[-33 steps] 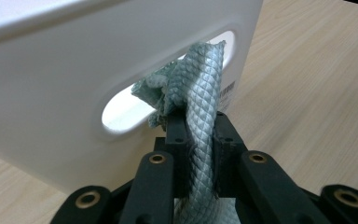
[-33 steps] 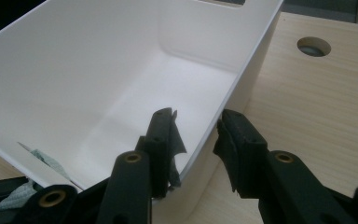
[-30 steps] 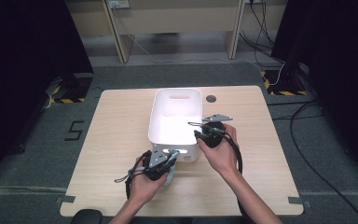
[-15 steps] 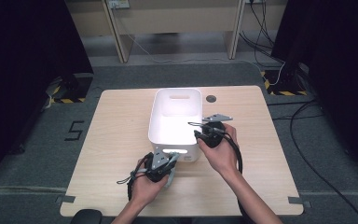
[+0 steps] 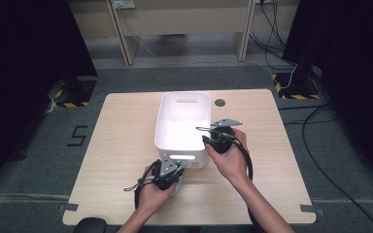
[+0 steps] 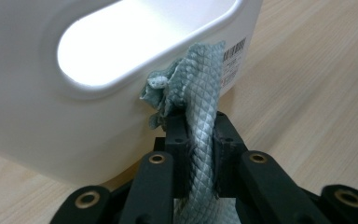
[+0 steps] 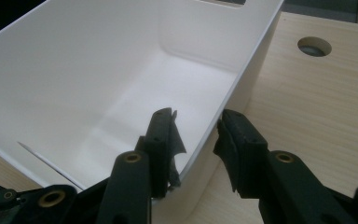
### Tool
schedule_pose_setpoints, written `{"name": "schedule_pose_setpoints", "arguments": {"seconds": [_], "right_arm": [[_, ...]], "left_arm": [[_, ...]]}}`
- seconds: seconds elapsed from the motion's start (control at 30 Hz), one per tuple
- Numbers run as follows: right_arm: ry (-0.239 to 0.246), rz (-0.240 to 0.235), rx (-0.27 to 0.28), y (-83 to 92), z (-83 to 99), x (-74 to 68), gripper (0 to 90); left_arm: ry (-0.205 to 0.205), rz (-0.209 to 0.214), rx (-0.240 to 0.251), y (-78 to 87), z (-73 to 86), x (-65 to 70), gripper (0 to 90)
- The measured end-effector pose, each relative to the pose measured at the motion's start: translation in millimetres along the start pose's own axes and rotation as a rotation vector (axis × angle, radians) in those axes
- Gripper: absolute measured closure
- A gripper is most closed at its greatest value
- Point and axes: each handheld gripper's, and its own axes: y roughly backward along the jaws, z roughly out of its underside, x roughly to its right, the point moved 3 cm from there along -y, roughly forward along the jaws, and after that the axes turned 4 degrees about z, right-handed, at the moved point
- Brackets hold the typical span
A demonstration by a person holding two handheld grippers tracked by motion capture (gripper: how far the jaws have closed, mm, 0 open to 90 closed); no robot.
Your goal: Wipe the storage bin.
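1. High view: a white bin [image 5: 182, 127] is standing in the middle of a light wooden table [image 5: 121, 145], its long sides running away from the person. The left gripper [image 5: 175, 171] is sitting just at the bin's near end wall, below the handle slot, with a bit of grey-green cloth [image 5: 178, 183] hanging by it. The right gripper [image 5: 205, 135] is reaching to the bin's right wall, near the near corner. A round hole [image 5: 219, 102] is showing in the tabletop beyond the bin's far right corner.

2. Left gripper view: the left gripper [image 6: 200, 135] is clenching a strip of grey-green cloth [image 6: 198, 93] with a scaly, diamond-patterned weave. The jaws are pressing on it from both sides. The cloth's bunched upper end is lying against the outside of the bin [image 6: 37, 116], just under the rim of its handle slot.

3. Right gripper view: the right gripper [image 7: 193, 122] is straddling the bin's side wall [image 7: 242, 79], one jaw inside and one outside. The jaws are standing wide, and whether the pads are pressing on the wall I cannot tell. The table's hole [image 7: 314, 46] is lying beyond, outside the bin.
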Motion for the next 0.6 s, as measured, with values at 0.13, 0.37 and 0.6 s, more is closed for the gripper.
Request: {"name": "schedule_pose_setpoints", "arguments": {"seconds": [0.13, 0.37, 0.6], "right_arm": [[0.000, 0.000, 0.001, -0.1, 0.0, -0.1, 65.4], [-0.001, 0.001, 0.000, 0.0, 0.1, -0.1, 65.4], [0.001, 0.000, 0.003, -0.2, 0.0, -0.1, 65.4]], "left_arm": [[-0.002, 0.000, -0.007, -2.7, 2.1, -0.3, 79.8], [0.001, 0.000, -0.018, -6.1, 4.3, -0.2, 79.7], [0.001, 0.007, -0.038, -10.5, 7.7, -0.5, 79.7]]}}
